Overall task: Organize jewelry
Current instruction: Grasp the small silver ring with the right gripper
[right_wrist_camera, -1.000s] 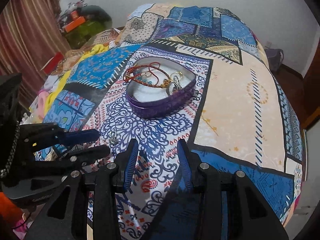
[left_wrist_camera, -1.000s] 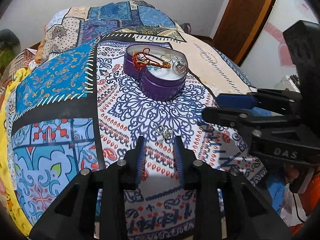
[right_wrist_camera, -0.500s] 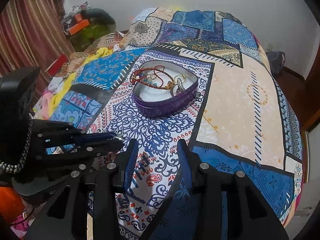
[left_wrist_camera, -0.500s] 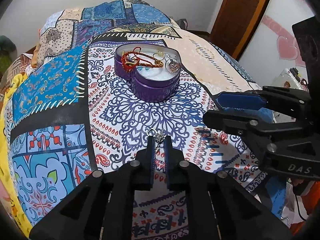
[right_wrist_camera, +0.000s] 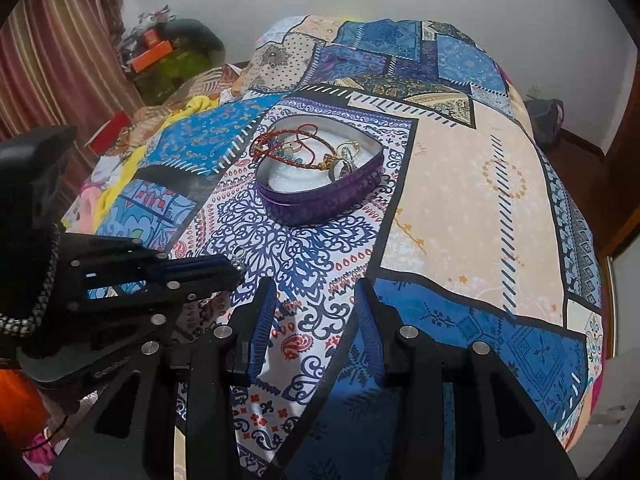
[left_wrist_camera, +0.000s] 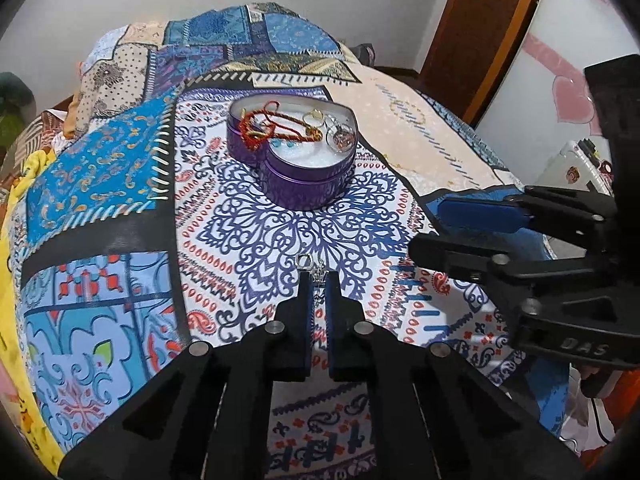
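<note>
- Your left claw (left_wrist_camera: 316, 276) is pinched nearly closed on a small silver jewelry piece (left_wrist_camera: 310, 264), which lies on the bedspread (left_wrist_camera: 120, 168) of the bed.
- Only a little loop and a glint of chain poke out past the tips; the rest sits hidden between the blue pads (left_wrist_camera: 305, 300), so you cannot tell what kind of piece it is.
- From your right wrist view the same piece shows as a tiny metal speck at the end of the left claw, too small to read.
- Your right claw (right_wrist_camera: 316, 304) hovers just beside the left one, its jaws narrowly parted with nothing between them, only printed cloth below.
- A purple heart-shaped tin (left_wrist_camera: 292, 156) sits open on the bedspread, farther up the bed, well apart from both claws.
- Inside the tin lie a red and orange cord bracelet (left_wrist_camera: 272, 128), a gold ring and a round glassy pendant, tangled together; smaller pieces underneath are hard to separate.
- The lower edge of each view is blocked by the black claw bodies, and the hands holding them are out of sight.
- The bed's sides are cut off by the round lens edge.
</note>
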`<state>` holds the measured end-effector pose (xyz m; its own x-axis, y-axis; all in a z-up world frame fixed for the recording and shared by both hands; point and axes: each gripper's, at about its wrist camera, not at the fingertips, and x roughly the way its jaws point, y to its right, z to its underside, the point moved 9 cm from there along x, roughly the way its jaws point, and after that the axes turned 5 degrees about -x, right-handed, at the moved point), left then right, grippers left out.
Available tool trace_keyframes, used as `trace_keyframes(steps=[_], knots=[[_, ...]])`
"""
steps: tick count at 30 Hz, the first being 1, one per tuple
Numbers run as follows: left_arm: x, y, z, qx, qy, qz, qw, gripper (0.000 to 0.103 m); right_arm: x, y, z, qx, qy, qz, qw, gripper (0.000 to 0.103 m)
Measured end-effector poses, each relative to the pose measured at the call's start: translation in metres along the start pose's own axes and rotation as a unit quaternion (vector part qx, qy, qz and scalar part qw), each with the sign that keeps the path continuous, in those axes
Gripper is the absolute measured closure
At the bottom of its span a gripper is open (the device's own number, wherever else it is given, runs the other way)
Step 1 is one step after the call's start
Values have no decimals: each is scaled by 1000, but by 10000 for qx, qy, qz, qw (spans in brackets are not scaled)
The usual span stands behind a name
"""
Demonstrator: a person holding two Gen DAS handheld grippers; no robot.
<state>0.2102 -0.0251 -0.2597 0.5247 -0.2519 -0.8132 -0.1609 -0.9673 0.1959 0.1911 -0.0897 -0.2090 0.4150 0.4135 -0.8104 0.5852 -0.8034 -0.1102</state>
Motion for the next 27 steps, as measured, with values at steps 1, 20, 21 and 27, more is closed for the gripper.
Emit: trace_keyframes(steps=[1,20,21,27], knots=[[-5,-1,0,16,70,-13,10000,99,1,-2,0,-37,-6,3,10000,66],[-45,-55,-3,-474,619,-69,9969,103,47,-51,-16,-1236,-502,-47,9910,77],[-45,-58,-2,-484,616,-111,9969,103,47,-51,-17,-1217,-495,-74,9913,79],[-45,-66,0,-596,619,-151,9962,103,48,-54,-18,-1200,-470,-206,9914,93]])
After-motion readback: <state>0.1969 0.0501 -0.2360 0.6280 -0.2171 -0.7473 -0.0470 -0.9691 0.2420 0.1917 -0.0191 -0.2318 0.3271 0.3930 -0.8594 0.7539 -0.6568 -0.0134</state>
